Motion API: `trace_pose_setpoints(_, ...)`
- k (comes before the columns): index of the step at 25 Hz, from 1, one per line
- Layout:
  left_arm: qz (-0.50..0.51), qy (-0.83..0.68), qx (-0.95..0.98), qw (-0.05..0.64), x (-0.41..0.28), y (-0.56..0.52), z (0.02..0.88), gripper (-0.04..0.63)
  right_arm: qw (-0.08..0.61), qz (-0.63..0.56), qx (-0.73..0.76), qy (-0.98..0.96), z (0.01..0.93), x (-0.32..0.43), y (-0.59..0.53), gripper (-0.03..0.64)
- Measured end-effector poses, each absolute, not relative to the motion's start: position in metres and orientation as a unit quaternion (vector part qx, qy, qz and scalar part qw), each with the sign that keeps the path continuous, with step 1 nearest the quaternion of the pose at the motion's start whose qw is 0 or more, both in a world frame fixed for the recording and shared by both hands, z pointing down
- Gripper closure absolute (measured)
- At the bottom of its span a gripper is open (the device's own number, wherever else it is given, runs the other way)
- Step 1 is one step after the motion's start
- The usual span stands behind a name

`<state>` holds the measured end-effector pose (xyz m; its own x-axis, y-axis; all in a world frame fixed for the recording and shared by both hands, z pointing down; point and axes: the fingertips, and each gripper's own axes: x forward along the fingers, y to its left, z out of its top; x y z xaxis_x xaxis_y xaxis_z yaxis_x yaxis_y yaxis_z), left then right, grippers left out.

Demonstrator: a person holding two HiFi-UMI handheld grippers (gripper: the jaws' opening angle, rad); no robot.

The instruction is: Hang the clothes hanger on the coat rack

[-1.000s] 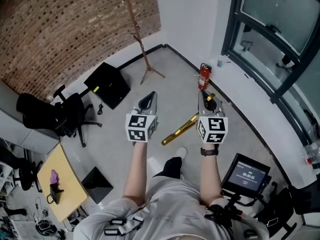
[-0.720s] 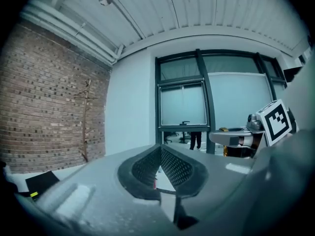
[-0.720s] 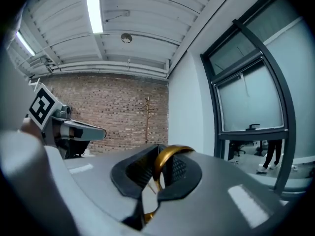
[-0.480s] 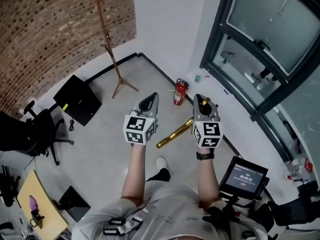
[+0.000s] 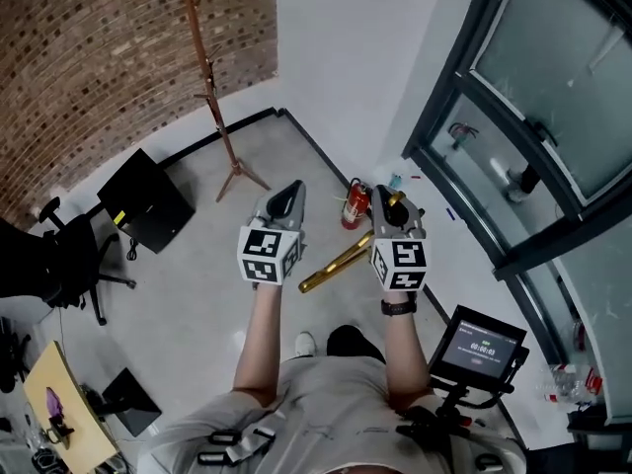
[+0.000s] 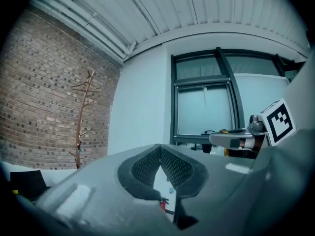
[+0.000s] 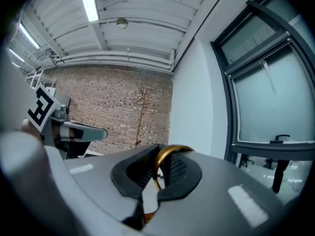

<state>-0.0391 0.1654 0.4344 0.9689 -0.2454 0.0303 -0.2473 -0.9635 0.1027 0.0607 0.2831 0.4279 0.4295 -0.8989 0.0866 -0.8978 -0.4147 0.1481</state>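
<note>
One gold hanger (image 5: 336, 265) in right hand-held gripper (image 5: 388, 201)

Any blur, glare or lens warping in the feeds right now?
Head view: sharp, evenly lit; wide lens bows the coat rack. Left gripper view: strong fisheye, dark corners. Right gripper view: ceiling light blown out, clothes hanger close-up slightly soft.

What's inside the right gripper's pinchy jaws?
The gold hook of the clothes hanger, squeezed by the right gripper. The rest of the hanger sticks out underneath in the head view. The bit of hook between the pads is covered.
</note>
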Motion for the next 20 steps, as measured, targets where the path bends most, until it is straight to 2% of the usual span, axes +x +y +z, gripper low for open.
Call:
trace_pose_setpoints(5,0.026,-0.182,0.982,0.036,0.002,0.111,0.44,0.595,0.057,-0.01,0.809,-0.585,0.433,0.112,0.211,0.614)
trace_pose_setpoints(8,0.029,-0.237,0.97,0.036,0.012,0.059,0.438,0.595,0.067,-0.016,0.771,-0.633,0.434,0.121,0.148,0.614)
trace_pose_setpoints(15,0.004,-0.305,0.952,0.011,0.07,0.002,0.398,0.595,0.038,-0.073,0.718,-0.691,0.385,0.181,0.059,0.614)
trace_pose_setpoints(20,0.026,-0.373,0.927,0.008,0.058,-0.035,0.411,0.595,0.021,-0.031,0.68,-0.732,0.411,0.196,0.002,0.614)
